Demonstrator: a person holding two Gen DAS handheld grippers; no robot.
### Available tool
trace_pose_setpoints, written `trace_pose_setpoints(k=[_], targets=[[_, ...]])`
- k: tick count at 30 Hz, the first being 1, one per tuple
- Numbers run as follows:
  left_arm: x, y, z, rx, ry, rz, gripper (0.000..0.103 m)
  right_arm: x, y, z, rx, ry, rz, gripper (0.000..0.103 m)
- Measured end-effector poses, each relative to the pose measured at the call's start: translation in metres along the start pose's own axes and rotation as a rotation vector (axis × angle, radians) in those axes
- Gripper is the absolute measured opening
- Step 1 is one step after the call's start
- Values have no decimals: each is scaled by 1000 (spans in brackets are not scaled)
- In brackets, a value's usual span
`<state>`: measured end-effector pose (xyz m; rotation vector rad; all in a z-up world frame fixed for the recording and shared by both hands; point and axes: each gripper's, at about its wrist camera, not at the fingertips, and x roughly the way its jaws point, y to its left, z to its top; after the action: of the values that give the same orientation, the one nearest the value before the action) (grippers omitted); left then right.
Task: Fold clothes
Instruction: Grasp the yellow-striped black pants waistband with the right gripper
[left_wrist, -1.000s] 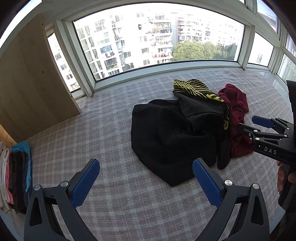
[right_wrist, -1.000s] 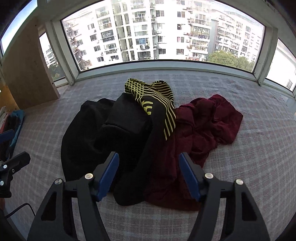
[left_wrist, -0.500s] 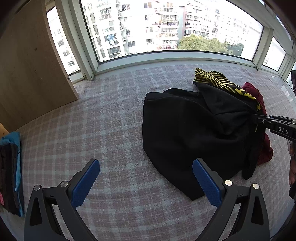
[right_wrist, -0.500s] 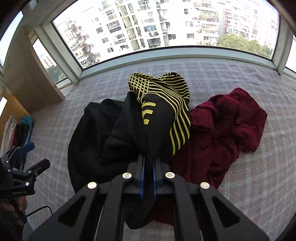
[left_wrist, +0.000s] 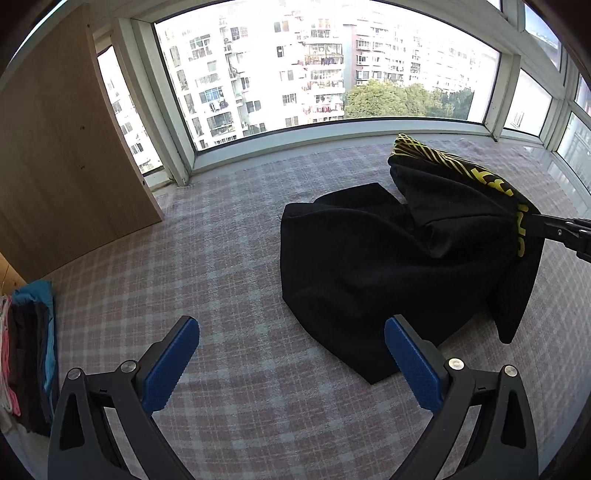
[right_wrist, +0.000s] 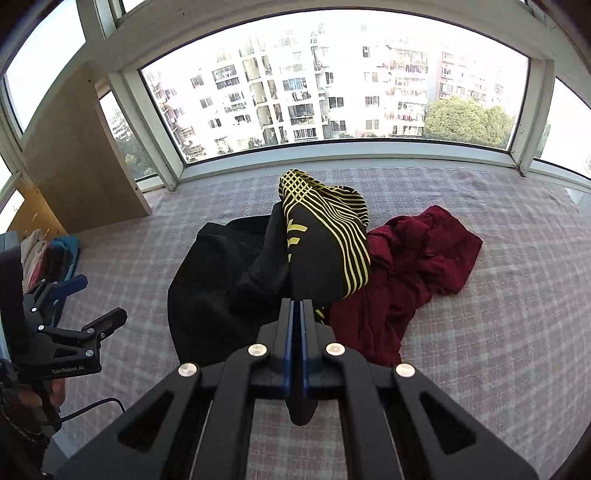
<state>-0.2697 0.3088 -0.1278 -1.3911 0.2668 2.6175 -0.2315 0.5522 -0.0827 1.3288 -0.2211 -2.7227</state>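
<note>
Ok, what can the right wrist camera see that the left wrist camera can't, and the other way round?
Only the right wrist view shows the dark red garment beside the pile; the black and yellow garment blocks it from the left. Only the left wrist view shows the black garment's near corner lying flat on the checked cover. Both show the black and yellow garment pinched in the shut right gripper, the open left gripper, the folded stack and the window.

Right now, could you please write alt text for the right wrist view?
The right claw is shut on a black garment with yellow stripes, lifting it from a checked cloth surface. A dark red garment lies beside it, below a wide window.
</note>
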Motion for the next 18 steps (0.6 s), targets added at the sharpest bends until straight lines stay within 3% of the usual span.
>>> trace_pose_setpoints(k=[3,5,7,10,16,18], targets=[[-9,-3,0,7,-20,0,101,-35,2,-6,-20,-53,-10,3],[-13,-4,0,12,-28,-1,101,-37,4,-12,-69,-4,-43,4],[-15,-6,-1,18,-29,-1,101,-25,-2,-13,-49,28,-51,11],[-15,-8,-4,27,-27,2,101,-5,-12,-11,-1,67,-55,36],[-5,-3,-11,14,1,9,101,67,1,27,-17,155,-45,40],[0,0,-11,11,11,19,101,92,12,34,-83,186,-79,40]])
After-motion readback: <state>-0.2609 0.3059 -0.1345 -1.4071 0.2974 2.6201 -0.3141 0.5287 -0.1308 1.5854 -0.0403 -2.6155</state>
